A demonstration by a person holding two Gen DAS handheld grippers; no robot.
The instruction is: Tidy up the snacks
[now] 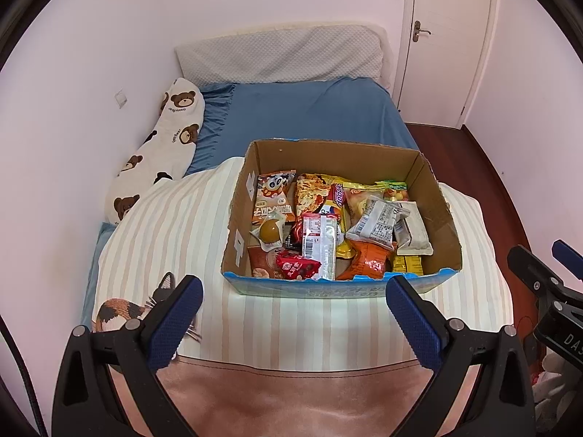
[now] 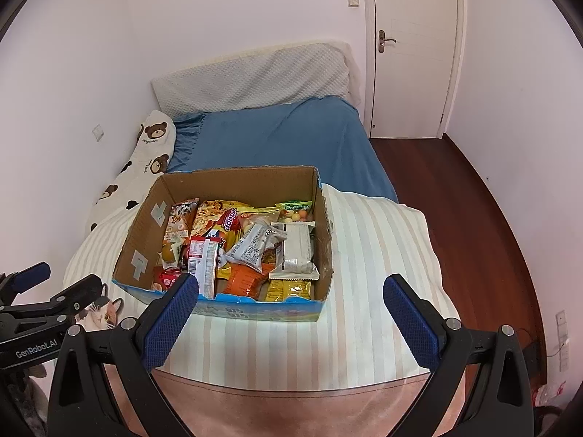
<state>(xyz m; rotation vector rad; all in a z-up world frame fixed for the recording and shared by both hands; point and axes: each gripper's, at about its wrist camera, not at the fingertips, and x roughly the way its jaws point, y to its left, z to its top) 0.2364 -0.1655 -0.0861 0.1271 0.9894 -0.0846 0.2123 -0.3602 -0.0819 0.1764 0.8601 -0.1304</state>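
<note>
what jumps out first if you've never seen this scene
A cardboard box crammed with bright snack packets sits on a striped quilt at the near end of the bed. Beyond it lie the blue sheet and a bear-print pillow along the wall. Both tongs, left and right, hang open and empty in front of the box.

Snacks (image 1: 328, 225) in a box (image 1: 442, 218) on a quilt (image 1: 175, 225), pillow (image 1: 280, 54) behind.

Your right gripper (image 2: 290, 296) hangs wide open and empty before the cardboard box (image 2: 145, 233), which sits on the striped quilt (image 2: 371, 255) on the bed. Snack packets (image 2: 251, 247) fill the box. Your left gripper (image 2: 54, 284) shows at the left edge.
</note>
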